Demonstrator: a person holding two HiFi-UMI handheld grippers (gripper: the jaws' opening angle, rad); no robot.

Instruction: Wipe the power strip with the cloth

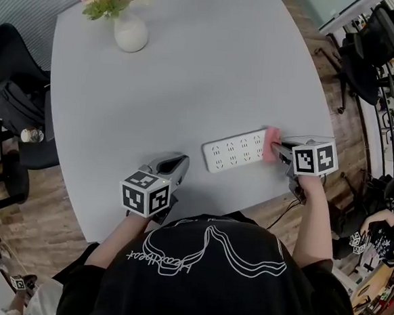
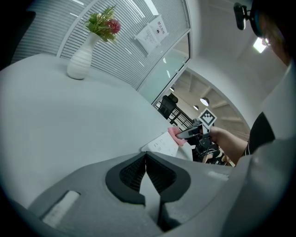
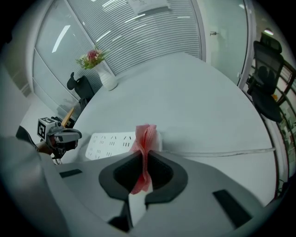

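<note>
Overhead, the head view shows a smooth, pale grey round table (image 1: 189, 85). A long white plastic power strip (image 1: 235, 151) lies near its front right edge. A crumpled pink cloth (image 1: 273, 135) touches the strip's right end, pinched by the right gripper (image 1: 276, 149). The left gripper (image 1: 174, 166) is left of the strip, apart from it. A rounded white vase (image 1: 131, 33) of flowers stands far back.

Left gripper view: ribbed black pads meet, clenched on nothing.

Right gripper view: the jaws grasp the thin, folded cloth, upright against the strip's end. Rows of slotted sockets show, and a thin cable (image 3: 217, 152) trails right.
</note>
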